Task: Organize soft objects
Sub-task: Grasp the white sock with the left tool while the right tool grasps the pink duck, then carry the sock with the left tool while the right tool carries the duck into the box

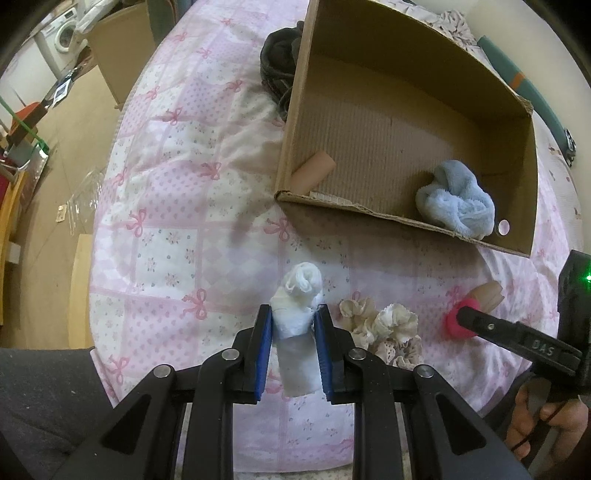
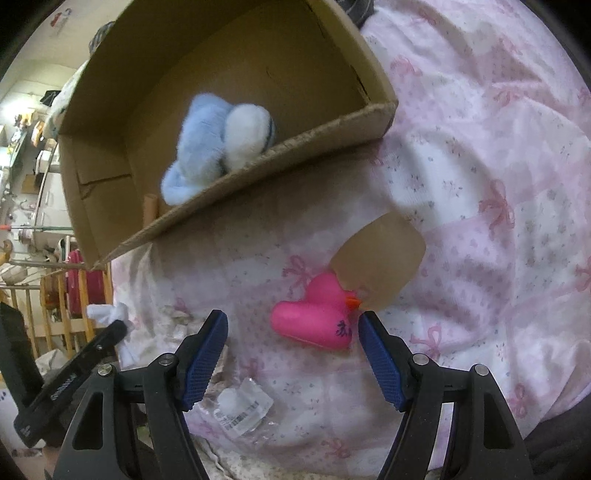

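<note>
Left claw [image 1: 293,317] clamped on a white rolled cloth [image 1: 300,295]; right claw [image 2: 293,325] wide apart around a pink duck [image 2: 314,317], gripping nothing.

A bed fills most of both views, covered by a pink and white patchwork quilt [image 1: 177,192] printed with bows and small flowers. Left of it lies a tan floor [image 1: 74,122]. A white washing machine [image 1: 61,35] stands at the far upper left, with a large cardboard panel [image 1: 118,48] leaning beside the bed. In the right wrist view a wooden railing [image 2: 62,310] stands at the left, and cluttered shelves [image 2: 26,140] line the pale wall beyond.
</note>
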Motion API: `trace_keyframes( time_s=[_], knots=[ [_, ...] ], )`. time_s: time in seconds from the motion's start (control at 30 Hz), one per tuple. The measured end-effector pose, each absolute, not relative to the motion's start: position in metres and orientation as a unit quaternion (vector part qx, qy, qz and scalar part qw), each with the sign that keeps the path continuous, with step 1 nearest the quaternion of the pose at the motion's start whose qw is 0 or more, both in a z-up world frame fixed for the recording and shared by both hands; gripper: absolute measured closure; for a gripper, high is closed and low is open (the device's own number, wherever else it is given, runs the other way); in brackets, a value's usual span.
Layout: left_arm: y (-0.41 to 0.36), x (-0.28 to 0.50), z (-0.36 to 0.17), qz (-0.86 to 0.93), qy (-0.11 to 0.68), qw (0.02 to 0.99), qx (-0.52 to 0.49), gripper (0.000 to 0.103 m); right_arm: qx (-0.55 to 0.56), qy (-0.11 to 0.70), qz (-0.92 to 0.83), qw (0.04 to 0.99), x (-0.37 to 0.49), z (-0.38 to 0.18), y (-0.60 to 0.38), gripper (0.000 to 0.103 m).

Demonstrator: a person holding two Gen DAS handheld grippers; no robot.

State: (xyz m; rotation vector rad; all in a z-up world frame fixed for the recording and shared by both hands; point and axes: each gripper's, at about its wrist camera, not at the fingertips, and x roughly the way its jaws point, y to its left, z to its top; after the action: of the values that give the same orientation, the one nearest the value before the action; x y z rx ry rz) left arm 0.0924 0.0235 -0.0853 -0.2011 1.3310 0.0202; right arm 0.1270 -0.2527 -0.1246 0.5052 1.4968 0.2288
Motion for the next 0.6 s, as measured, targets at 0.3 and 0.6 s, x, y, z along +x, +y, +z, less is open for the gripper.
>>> trace_keyframes(
  time_s=[0.3, 0.6],
  knots=[
    [0.031, 0.092, -0.083, 0.018, 0.612, 0.784, -0.101, 0.082, 0.203, 0.675, 0.113, 0.700, 0.126, -0.126, -0.244, 0.058],
    [0.036, 0.088, -0.077, 0.023, 0.605, 0.789, -0.106, 0.083, 0.237, 0.564, 0.225, 0.758, 0.107, -0.053, -0.233, 0.058]
  ],
)
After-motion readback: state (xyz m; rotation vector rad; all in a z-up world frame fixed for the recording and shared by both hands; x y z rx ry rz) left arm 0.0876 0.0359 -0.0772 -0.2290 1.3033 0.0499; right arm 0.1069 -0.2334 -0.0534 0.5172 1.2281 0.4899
